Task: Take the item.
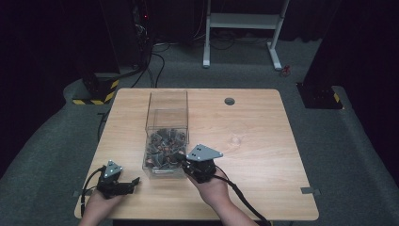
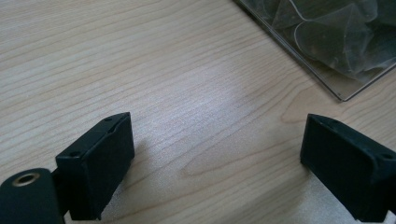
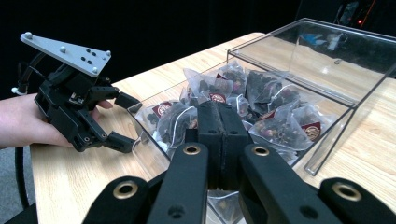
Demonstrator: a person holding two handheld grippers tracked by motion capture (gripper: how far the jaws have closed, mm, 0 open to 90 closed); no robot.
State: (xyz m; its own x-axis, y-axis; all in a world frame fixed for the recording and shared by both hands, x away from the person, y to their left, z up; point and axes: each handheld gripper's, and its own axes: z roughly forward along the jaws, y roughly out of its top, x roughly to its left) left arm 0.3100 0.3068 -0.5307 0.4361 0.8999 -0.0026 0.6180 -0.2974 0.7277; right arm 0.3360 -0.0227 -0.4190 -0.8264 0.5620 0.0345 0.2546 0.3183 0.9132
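Near the worktop's point(image 1: 263, 141) front edge, the left tongs point(image 1: 134, 181) rest released, jaws wide apart over bare wood. Beside them, the right tongs point(image 3: 219, 135) are clenched together at the clear box's point(image 1: 167, 117) near wall, above the tea bags point(image 3: 280, 121) inside.

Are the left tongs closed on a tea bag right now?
No, the left tongs stand wide open over bare wooden table.

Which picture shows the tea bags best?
The right gripper view: the tea bags are close, labels showing. The high view shows a small dark heap in the clear box. The left gripper view shows them blurred through a box corner.
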